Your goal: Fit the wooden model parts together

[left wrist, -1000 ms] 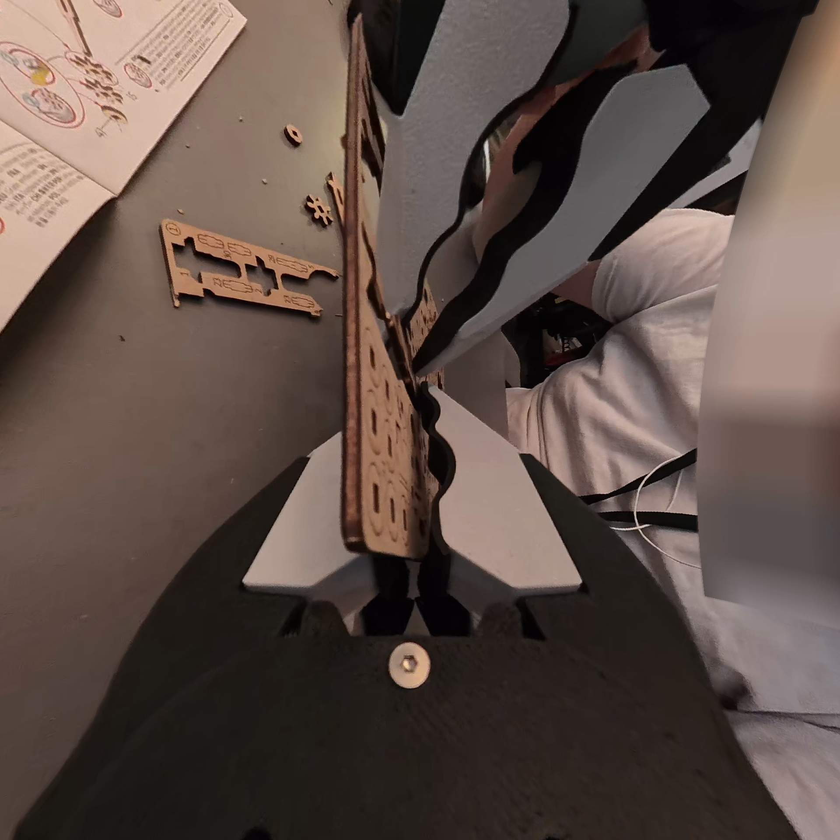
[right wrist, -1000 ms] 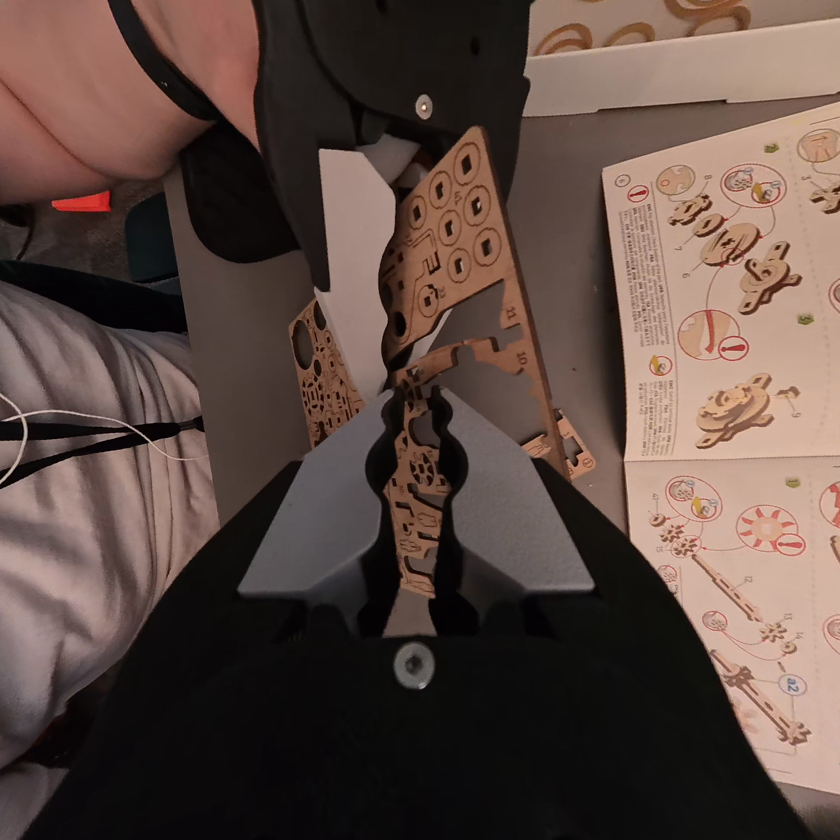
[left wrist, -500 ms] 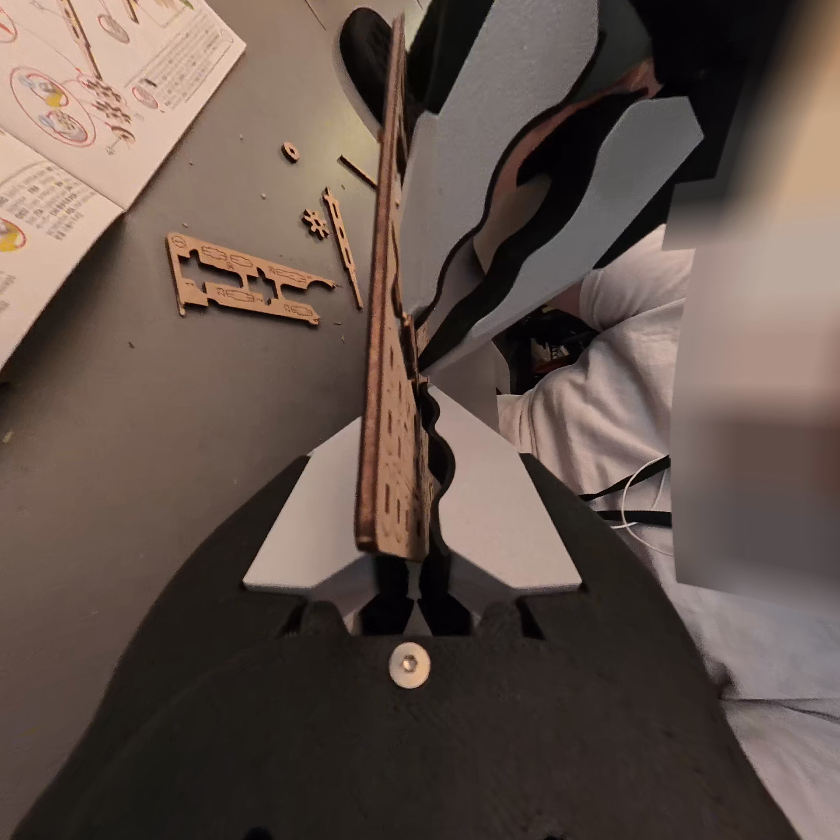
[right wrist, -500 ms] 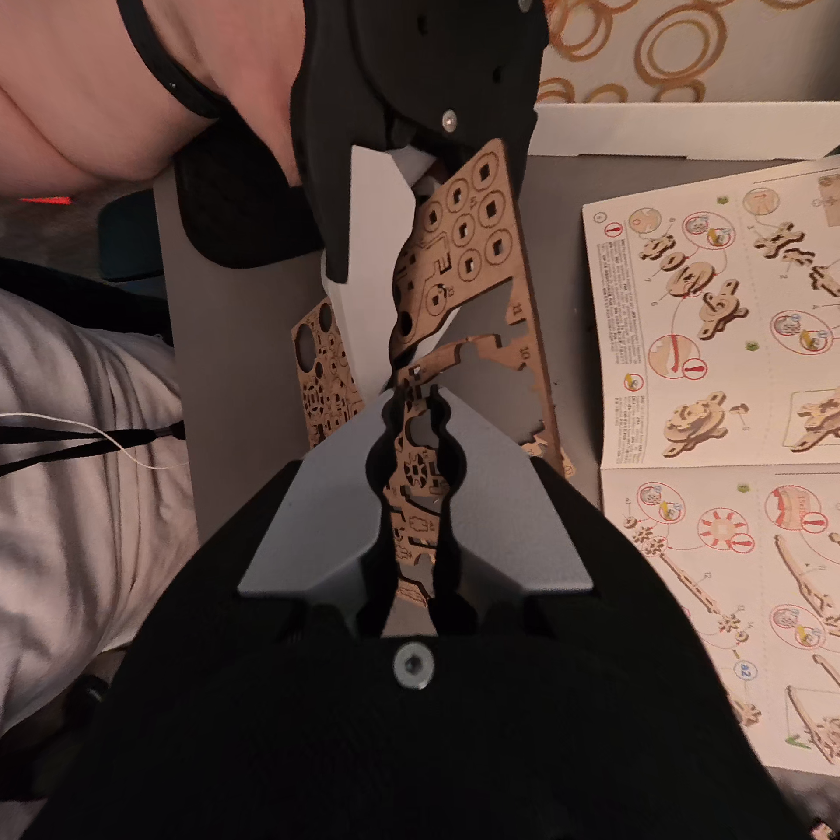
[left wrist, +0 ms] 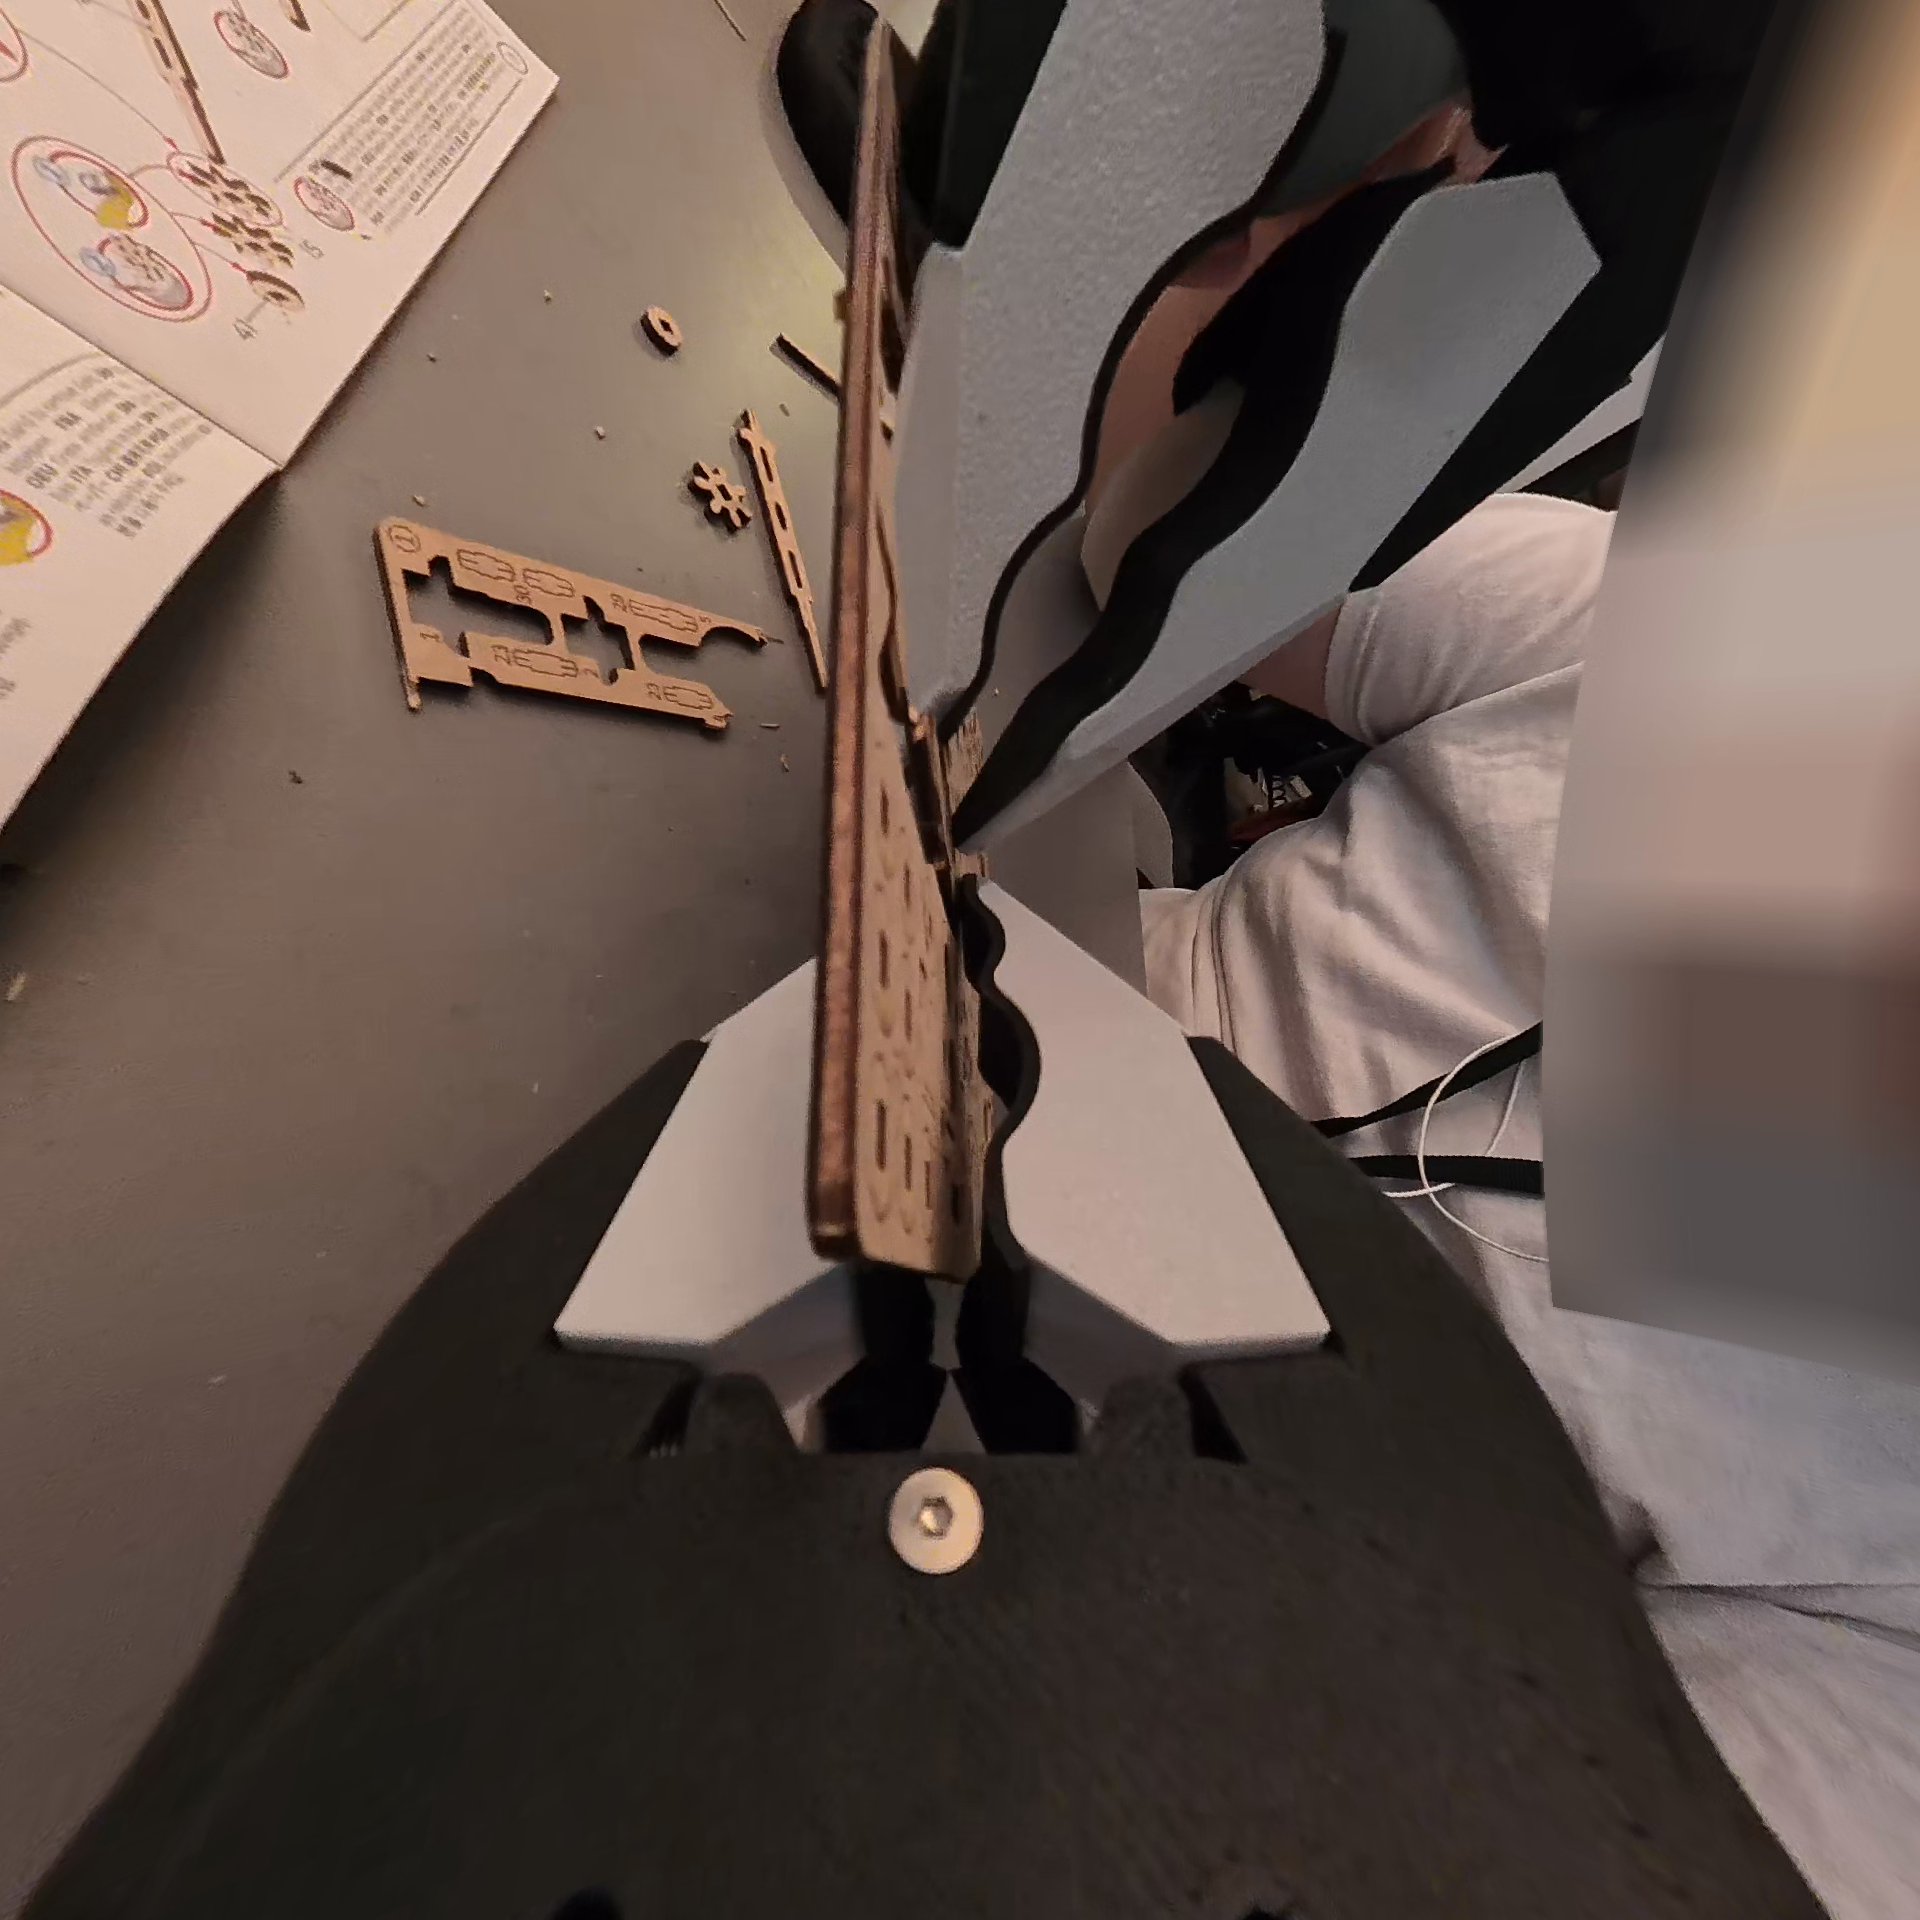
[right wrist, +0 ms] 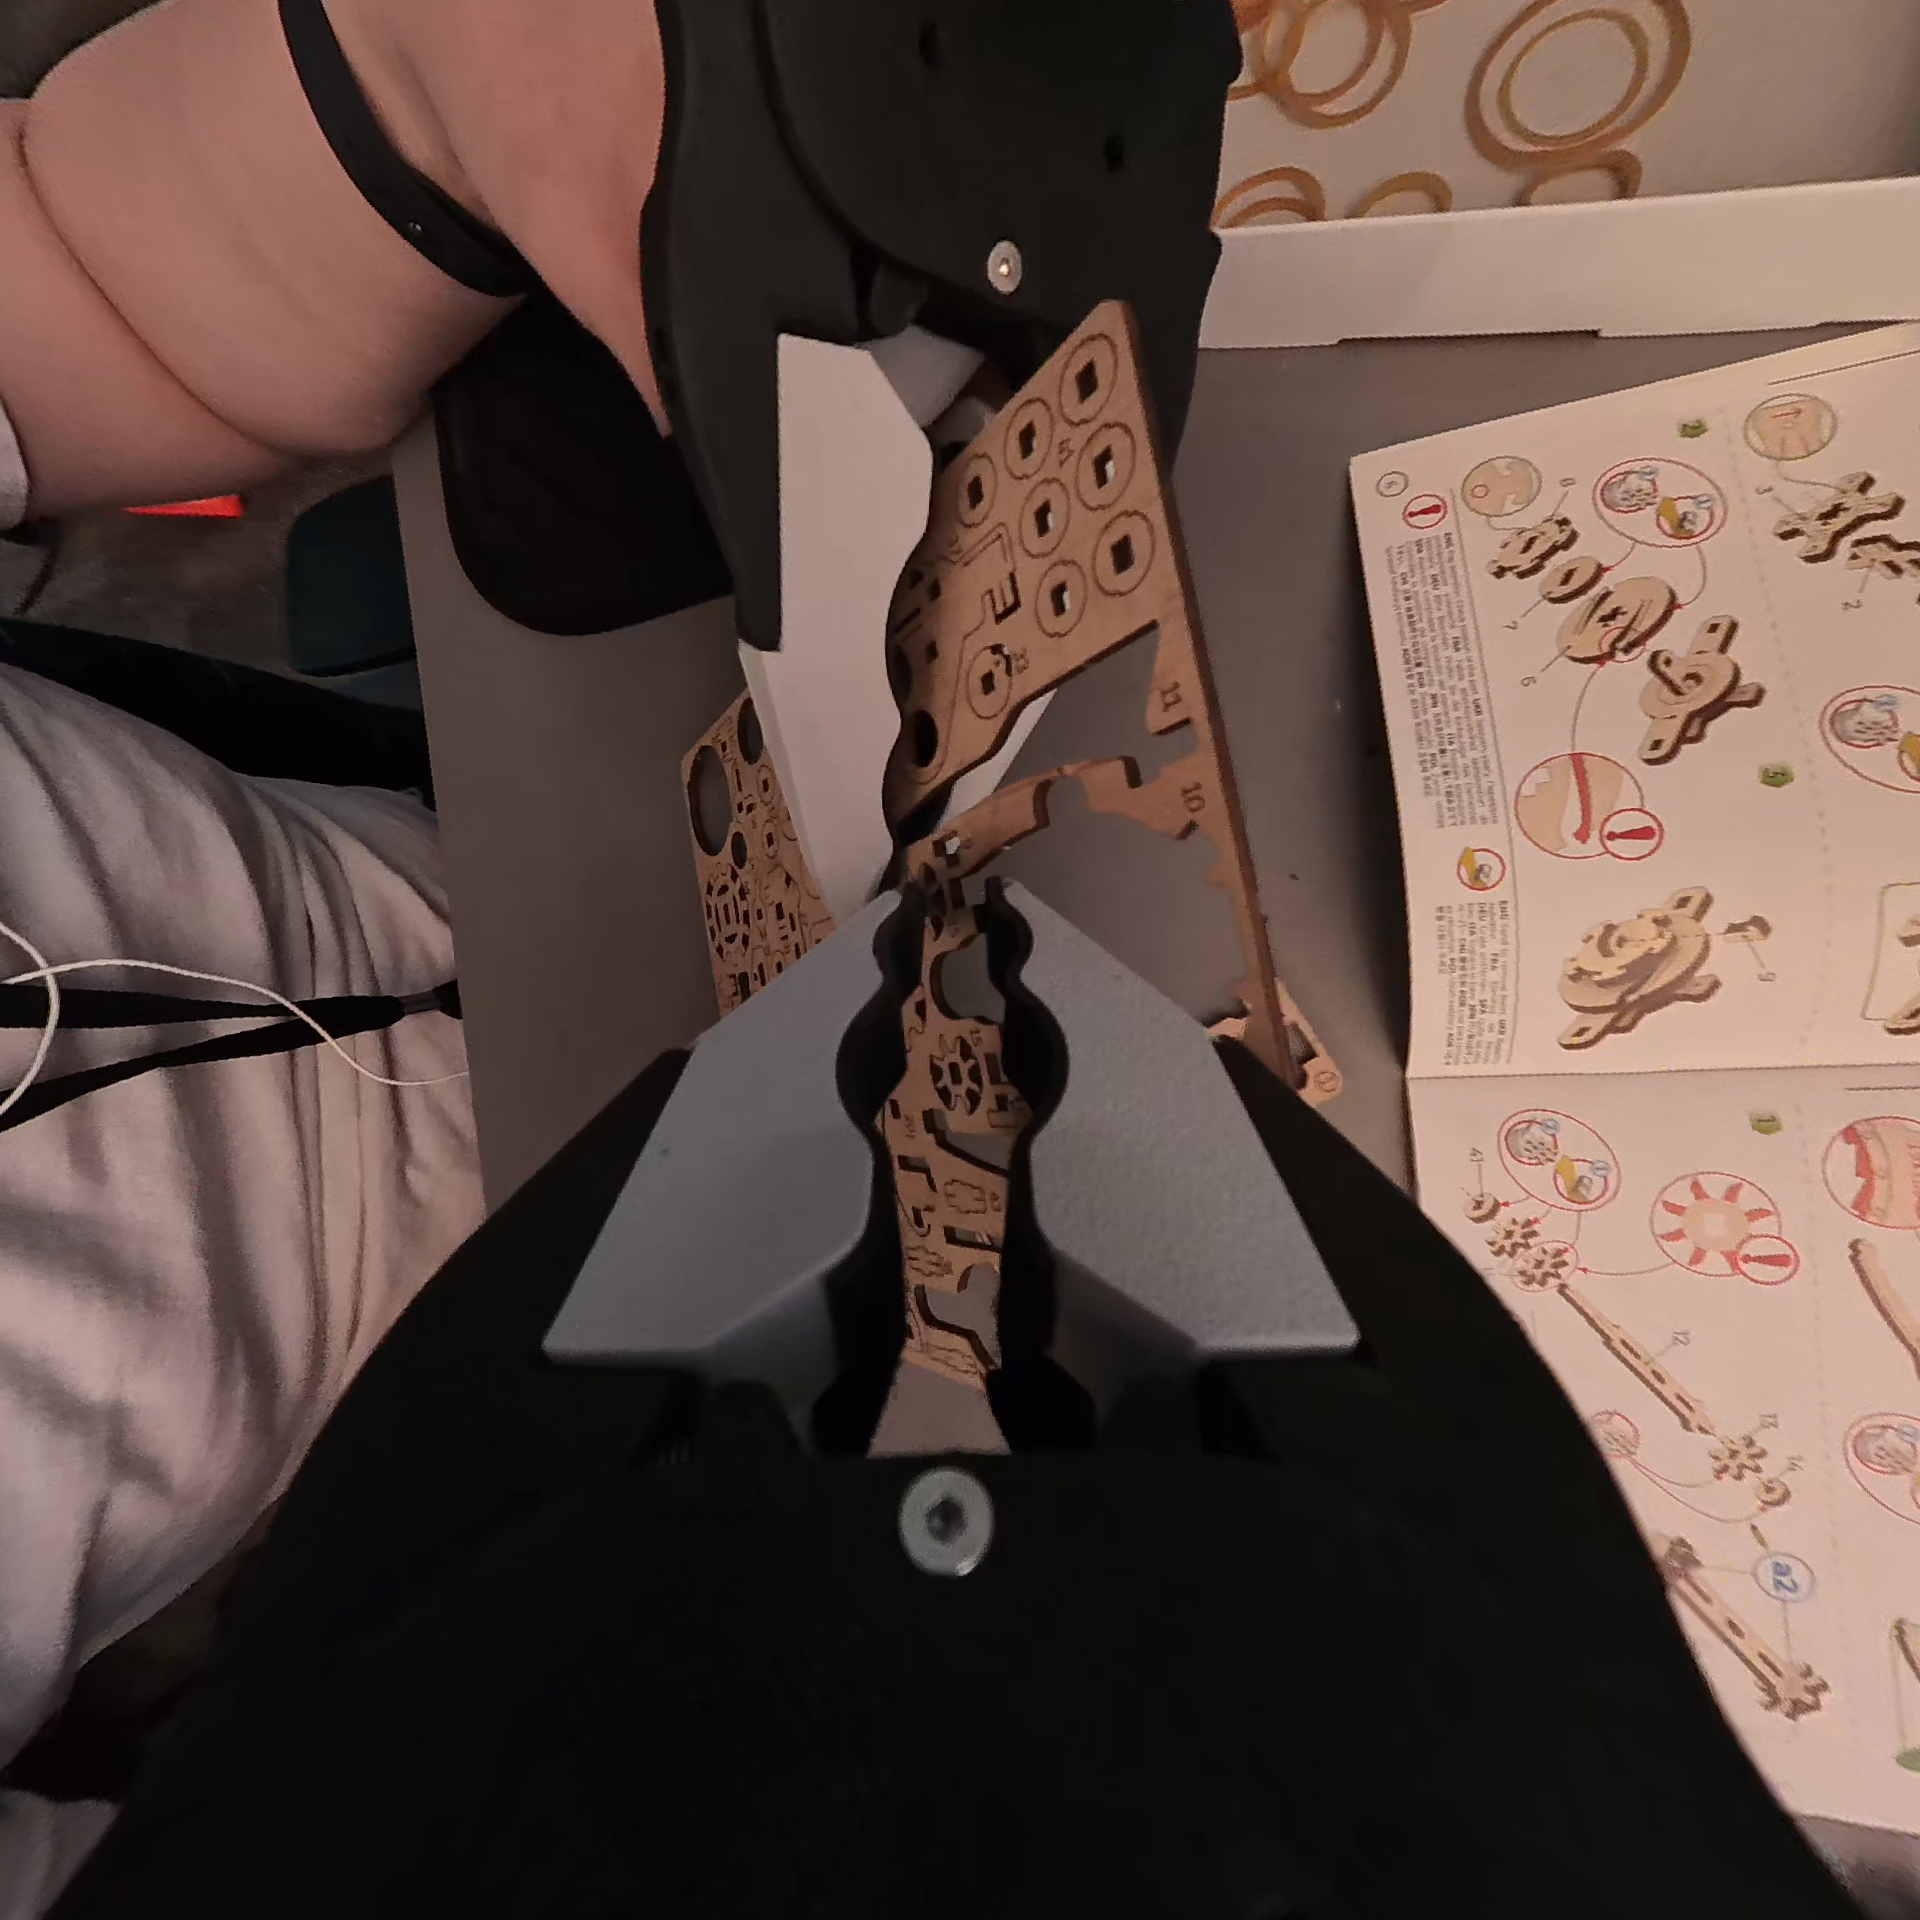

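Grey tabletop (left wrist: 312,1039) carries an open instruction booklet (right wrist: 1662,935), a loose wooden frame offcut (left wrist: 551,623) and a second punched sheet (right wrist: 748,883) lying flat near its edge. Above it, the left gripper (left wrist: 961,883) is clamped on a laser-cut wooden sheet (left wrist: 883,1039) held edge-on and upright between its fingers. The right gripper (right wrist: 951,894) meets it head-on, its fingertips pinched on a small part at the sheet's cut-out edge, just beside the left gripper's tips.

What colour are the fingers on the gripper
Pale grey fingers with black inner pads, clearest in the right wrist view.
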